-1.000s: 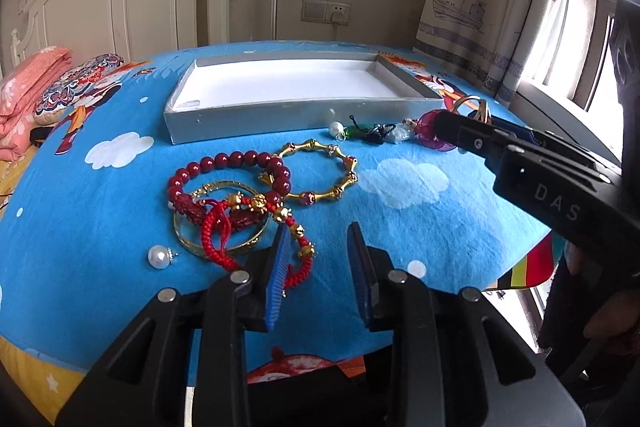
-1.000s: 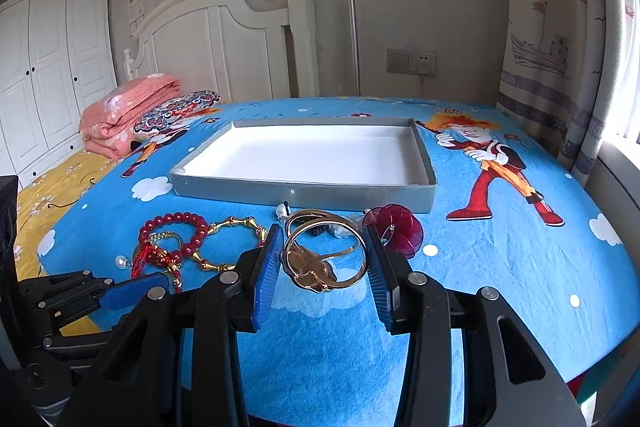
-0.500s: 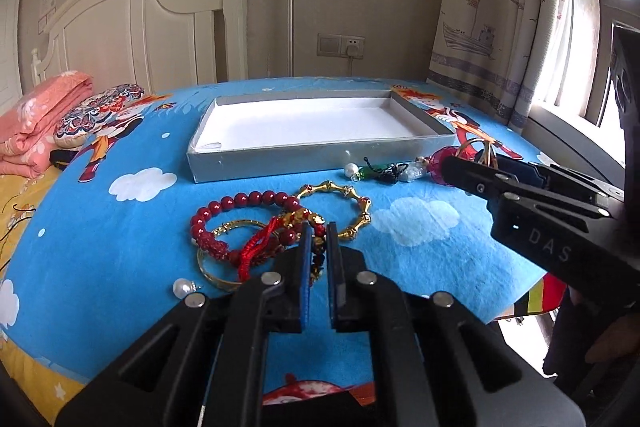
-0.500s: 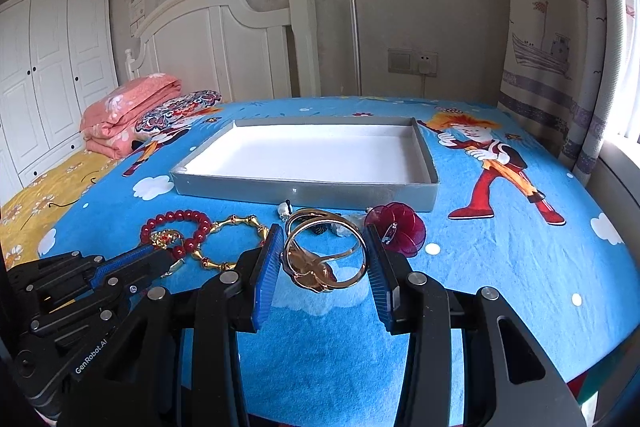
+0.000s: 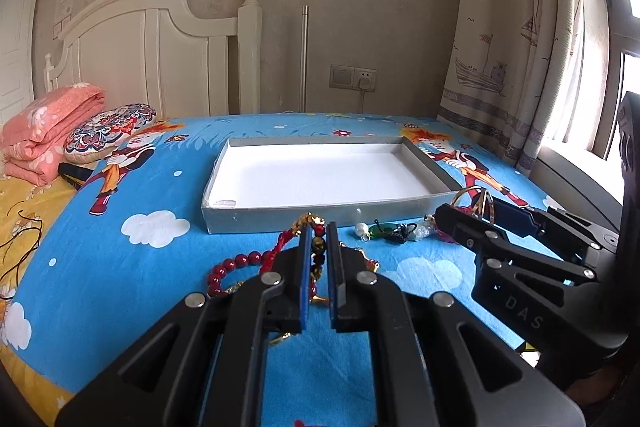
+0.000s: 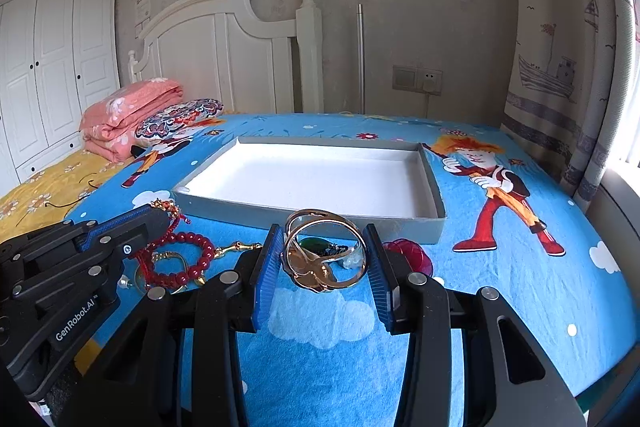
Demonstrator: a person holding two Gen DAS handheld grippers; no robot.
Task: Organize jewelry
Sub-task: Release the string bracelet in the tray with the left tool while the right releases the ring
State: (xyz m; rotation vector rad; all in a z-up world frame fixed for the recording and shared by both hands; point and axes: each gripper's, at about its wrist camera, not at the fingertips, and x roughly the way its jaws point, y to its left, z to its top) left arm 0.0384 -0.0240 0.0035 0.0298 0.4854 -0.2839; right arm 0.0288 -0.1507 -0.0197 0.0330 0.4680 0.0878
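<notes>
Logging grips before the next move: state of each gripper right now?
Left gripper: shut on red cord bracelet.
Right gripper: shut on gold bangles.

On the bed cover (image 6: 500, 307) in front of me the tray (image 6: 434, 195) lies farthest back. My left gripper (image 5: 318, 247) sits left of my right gripper (image 6: 322, 259), both before the tray's near wall. The corded bracelet (image 5: 318, 251) is between my left jaws, the bangles (image 6: 320, 251) between my right. Beads (image 6: 192, 259) lie under the left gripper; a pearl (image 5: 362, 228) rests near the tray wall.
</notes>
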